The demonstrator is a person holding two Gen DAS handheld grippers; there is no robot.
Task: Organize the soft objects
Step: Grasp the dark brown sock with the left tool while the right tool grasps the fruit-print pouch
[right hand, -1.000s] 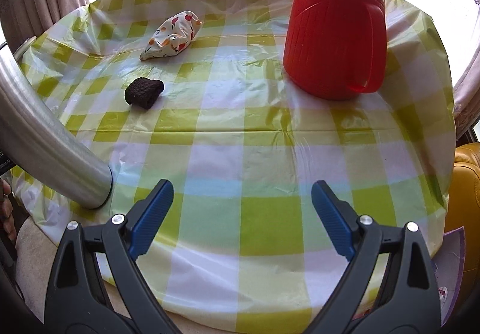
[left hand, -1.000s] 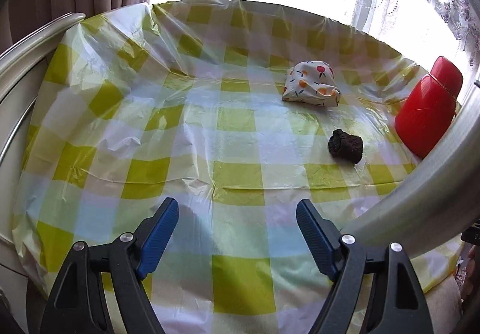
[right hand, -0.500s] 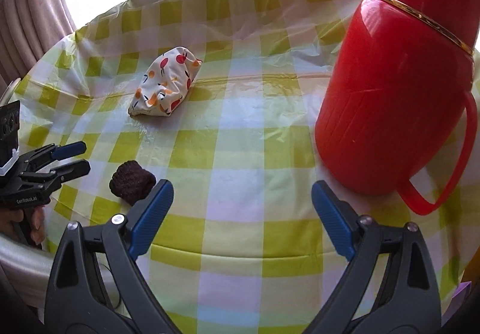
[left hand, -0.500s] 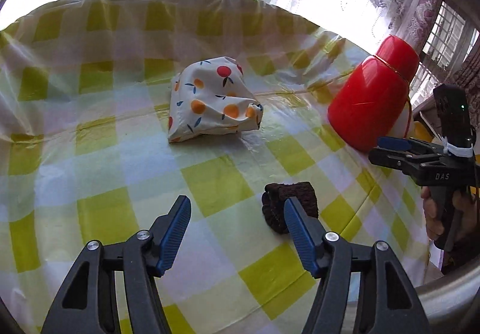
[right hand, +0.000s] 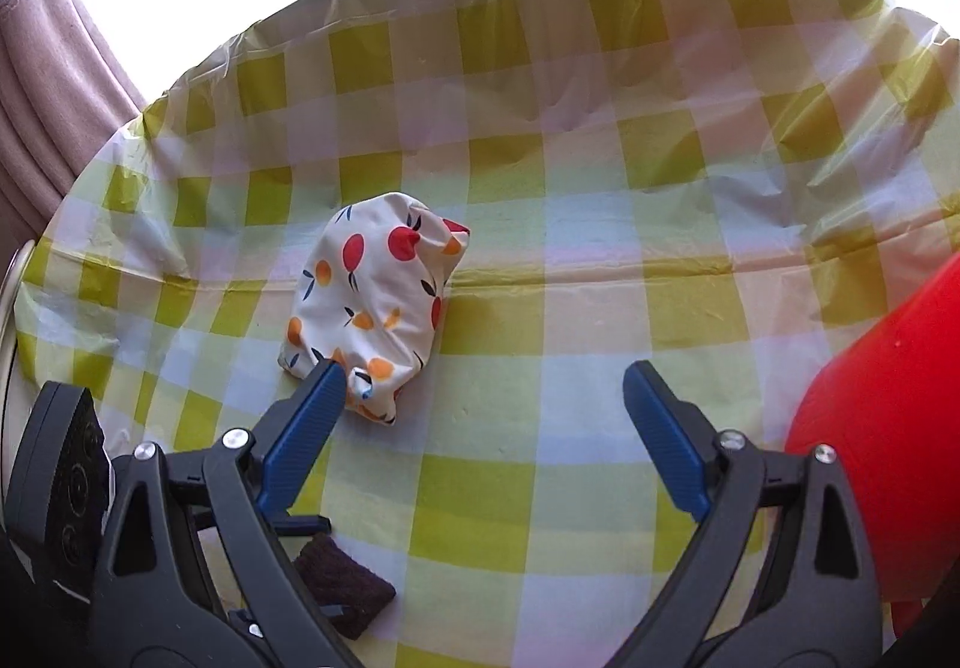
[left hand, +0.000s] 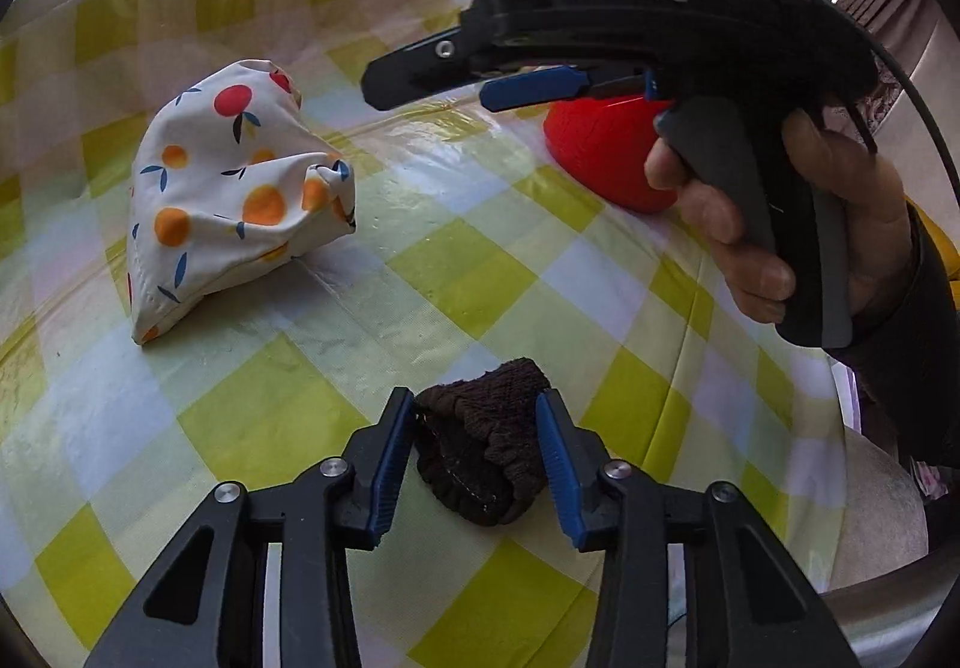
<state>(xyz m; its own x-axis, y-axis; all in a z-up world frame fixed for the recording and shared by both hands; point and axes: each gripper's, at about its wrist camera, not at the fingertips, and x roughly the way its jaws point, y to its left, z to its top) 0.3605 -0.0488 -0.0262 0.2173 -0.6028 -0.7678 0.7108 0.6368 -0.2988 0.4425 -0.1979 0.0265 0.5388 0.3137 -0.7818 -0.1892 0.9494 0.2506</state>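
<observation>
A dark brown knitted roll lies on the checked tablecloth. My left gripper straddles it, its jaws closing, and both blue pads touch the roll's sides. A white pouch with a fruit print rests further back to the left. My right gripper hangs above the table in a person's hand. In the right wrist view the right gripper is open and holds nothing. Its left fingertip overlaps the near edge of the pouch. The brown roll shows below that finger.
A red plastic jug stands at the right, close beside the right gripper. A curtain hangs at the left, past the table's edge. A curved metal rail runs along the near right rim.
My left gripper swung right and down onto the brown roll, and its jaws narrowed around it. My right gripper travelled left past the red jug towards the pouch and stayed open.
</observation>
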